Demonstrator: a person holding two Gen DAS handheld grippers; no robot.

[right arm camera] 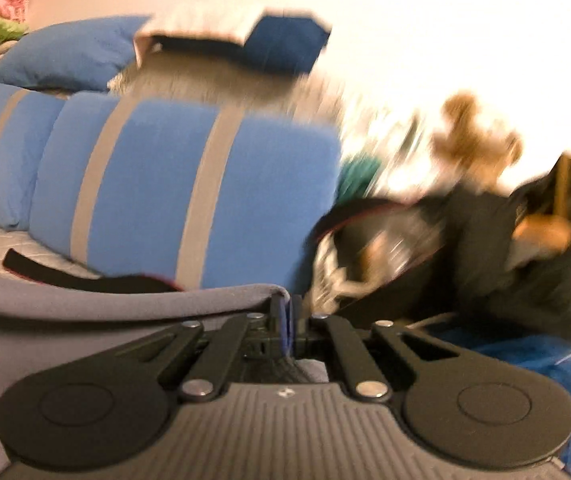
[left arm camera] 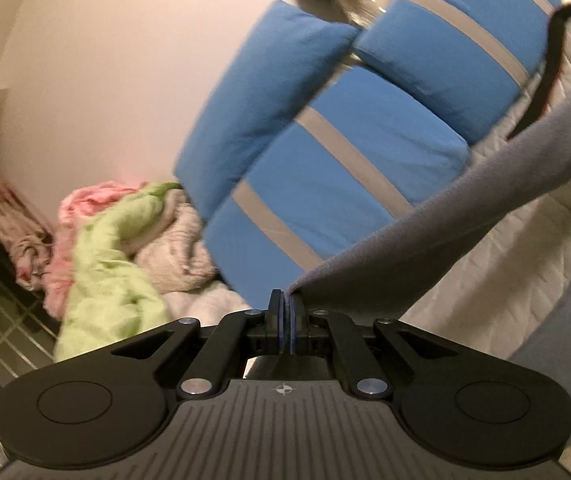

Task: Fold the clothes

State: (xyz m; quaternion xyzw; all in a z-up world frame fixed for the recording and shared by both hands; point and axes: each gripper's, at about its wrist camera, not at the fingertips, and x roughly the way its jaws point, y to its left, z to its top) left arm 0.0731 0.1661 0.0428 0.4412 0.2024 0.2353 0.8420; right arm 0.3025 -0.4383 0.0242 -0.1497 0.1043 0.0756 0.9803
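A grey garment (left arm camera: 445, 220) is stretched in the air above a quilted bed. My left gripper (left arm camera: 285, 304) is shut on one corner of it, and the cloth runs up and to the right from the pinched tip. In the right wrist view the same grey garment (right arm camera: 125, 300) hangs to the left of my right gripper (right arm camera: 287, 304), which is shut on its other corner. That view is blurred by motion.
Blue pillows with grey stripes (left arm camera: 345, 160) (right arm camera: 189, 188) lie on the white quilted bed (left arm camera: 505, 272). A heap of green, pink and beige clothes (left arm camera: 117, 260) sits left. A black strap (right arm camera: 85, 276) lies on the quilt. Dark bags (right arm camera: 485, 248) and a brown plush toy (right arm camera: 477, 148) stand right.
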